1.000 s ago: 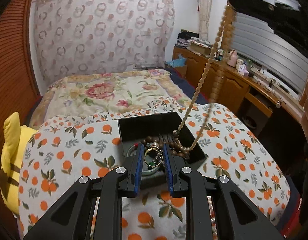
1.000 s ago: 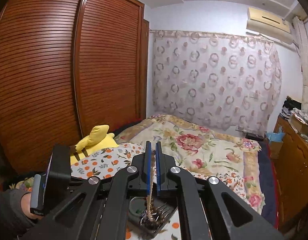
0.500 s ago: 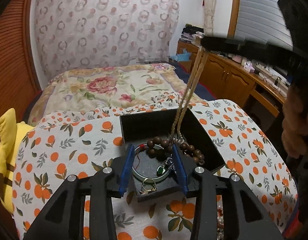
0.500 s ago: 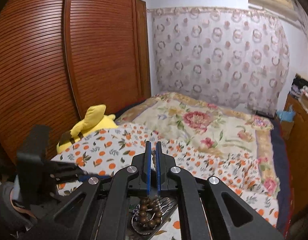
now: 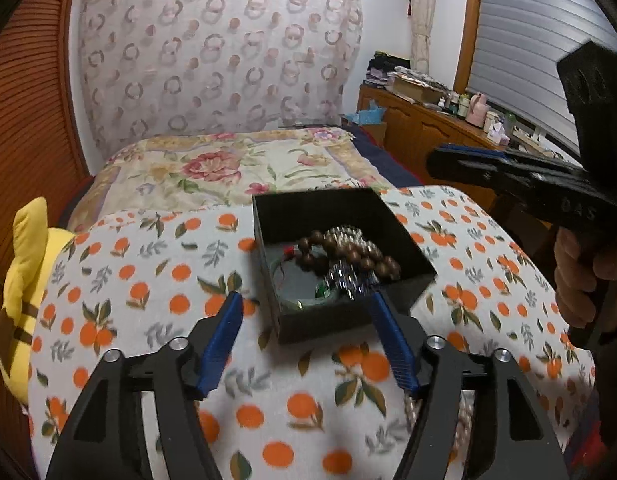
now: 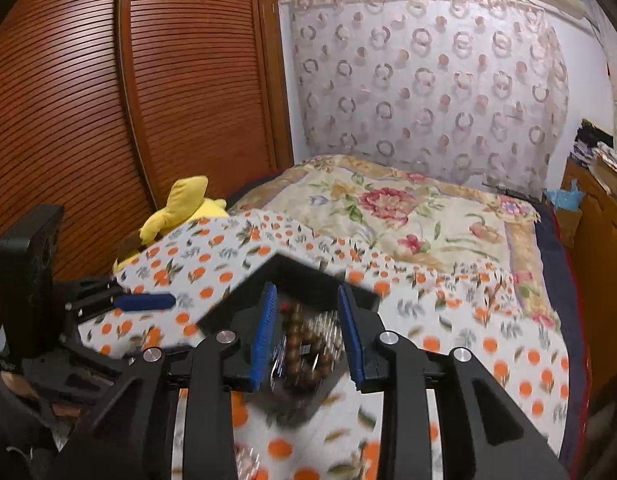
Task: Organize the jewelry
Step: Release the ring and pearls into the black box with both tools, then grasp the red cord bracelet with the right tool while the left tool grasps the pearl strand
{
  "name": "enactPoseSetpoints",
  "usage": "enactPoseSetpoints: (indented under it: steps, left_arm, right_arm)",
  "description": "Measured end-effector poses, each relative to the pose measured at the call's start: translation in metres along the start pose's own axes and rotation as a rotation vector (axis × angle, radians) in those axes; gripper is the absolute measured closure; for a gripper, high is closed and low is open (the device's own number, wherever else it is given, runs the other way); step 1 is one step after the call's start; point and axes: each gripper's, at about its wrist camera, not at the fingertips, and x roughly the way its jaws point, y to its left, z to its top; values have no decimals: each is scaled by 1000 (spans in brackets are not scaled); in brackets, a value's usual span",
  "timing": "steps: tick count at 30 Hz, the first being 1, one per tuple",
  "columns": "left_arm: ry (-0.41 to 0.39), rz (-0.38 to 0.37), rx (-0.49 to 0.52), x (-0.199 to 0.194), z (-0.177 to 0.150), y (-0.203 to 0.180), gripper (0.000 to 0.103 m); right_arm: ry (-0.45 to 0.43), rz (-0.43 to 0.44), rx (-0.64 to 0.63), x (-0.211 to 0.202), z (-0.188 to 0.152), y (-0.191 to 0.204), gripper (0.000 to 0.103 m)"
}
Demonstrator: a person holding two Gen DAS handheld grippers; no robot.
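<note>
An open black box [image 5: 314,206] stands on an orange-print cloth [image 5: 148,280]. Inside lie a brown bead bracelet [image 5: 350,254], a green bangle [image 5: 298,303] and a pile of pale and silvery beads [image 5: 346,235]. My left gripper [image 5: 307,298] is just in front of the box, its jaws opening wide with the box's front corner between the blue pads, which do not press on it. My right gripper [image 6: 307,292] hangs over the box [image 6: 304,266], jaws opening, holding nothing; the brown bracelet [image 6: 298,330] shows through the gap. In the left wrist view the right gripper [image 5: 460,160] reaches in from the right.
A strand of pale beads [image 5: 464,416] lies on the cloth under my left gripper's right finger. A yellow plush toy [image 5: 24,280] sits at the cloth's left edge. Behind are a floral quilt [image 5: 236,168], a slatted wooden wardrobe [image 6: 108,100] and a cluttered wooden dresser [image 5: 428,128].
The right gripper came down with the long pale bead strand and opened; the strand now lies in the box. The left gripper's jaws spread wide and it drew back from the box.
</note>
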Motion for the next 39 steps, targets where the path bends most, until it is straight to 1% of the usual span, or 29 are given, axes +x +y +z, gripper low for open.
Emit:
enactPoseSetpoints:
  steps: [2,9,11,13,15,20,25,32,33,36,39]
  left_arm:
    - [0,1,1,-5,-9,-3,28]
    - [14,-5,16,-22,-41,-18,25]
    - [14,-2,18,-26,-48,-21,23]
    - [11,0,17,-30,-54,-23,21]
    - [10,4,15,-34,-59,-24,19]
    - [13,20,8,-40,-69,-23,15]
    - [16,30,-10,-42,-77,-19,15]
    - [16,38,-19,-45,-82,-17,15]
    - [17,38,-21,-45,-82,-16,15]
    - [16,38,-21,-45,-83,-16,15]
    - [15,41,-21,-45,-83,-15,15]
  right_arm:
    - [11,-2,0,-8,-13,3,69]
    - [83,-13,2,-24,-71,18,69]
    - [102,-7,8,-24,-82,21,70]
    - [115,-4,9,-24,-91,25,74]
    - [124,3,13,-25,-98,29,74]
    - [153,28,6,-23,-105,42,74]
    - [197,61,5,-8,-109,54,74]
    - [259,46,-25,11,-114,68,78]
    - [265,43,-23,12,-115,67,79]
    - [281,32,-28,17,-117,69,87]
    - [280,23,-44,18,-117,70,93]
